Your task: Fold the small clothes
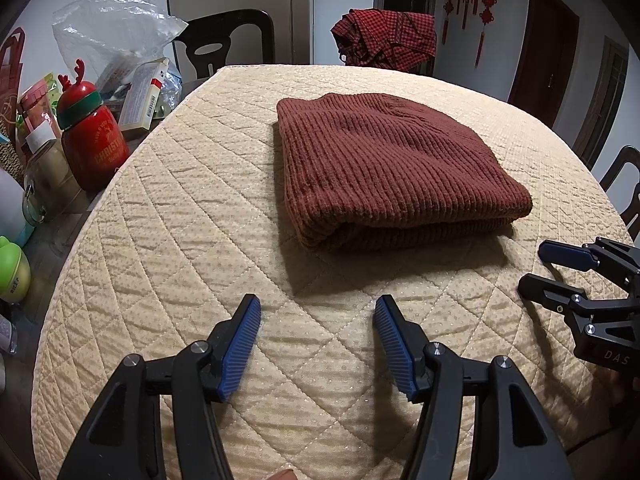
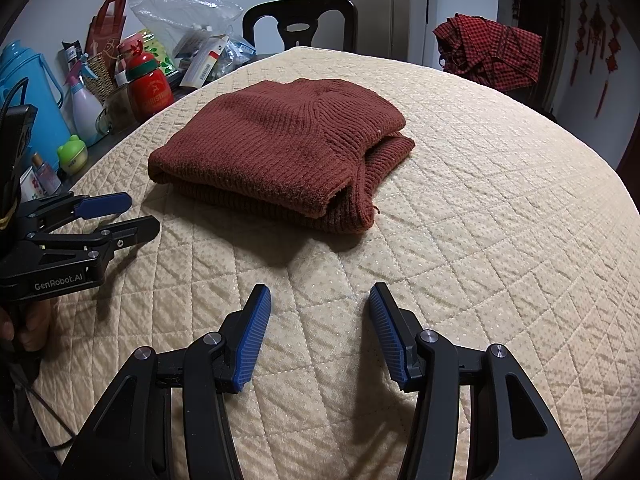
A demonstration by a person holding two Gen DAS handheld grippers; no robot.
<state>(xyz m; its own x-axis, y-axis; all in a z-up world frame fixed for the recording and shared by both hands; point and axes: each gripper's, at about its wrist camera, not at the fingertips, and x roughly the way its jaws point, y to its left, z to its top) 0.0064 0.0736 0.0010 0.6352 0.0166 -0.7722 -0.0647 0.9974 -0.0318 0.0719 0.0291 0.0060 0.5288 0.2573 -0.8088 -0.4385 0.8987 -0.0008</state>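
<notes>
Nearest the lens in the left wrist view, the left hand-held gripper (image 1: 317, 312) hangs above the quilted worktop cover (image 1: 180, 208), jaws spread, nothing between the blue pads. The right wrist view shows the right hand-held gripper (image 2: 319, 300) likewise released and empty over the same cover.

Each view catches the other tool from the side: the right hand-held gripper sits at the right edge of the left view, the left one at the left edge of the right view. Only the right view shows part of the hand (image 2: 24, 328) holding the left tool.

Beyond both tools, apart from them, the folded brown knit garment (image 1: 392, 168) lies flat near the middle of the worktop. The left view presents its rounded fold; the right view alone shows the open layered edges and a loose thread on its right side.

Further off, clutter stands along the left edge: a red reindeer bottle (image 1: 92, 140) and a clear plastic bag (image 1: 112, 24). A blue jug (image 2: 28, 96) appears only in the right view. A red checked cloth (image 1: 386, 38) hangs beyond the far edge.
</notes>
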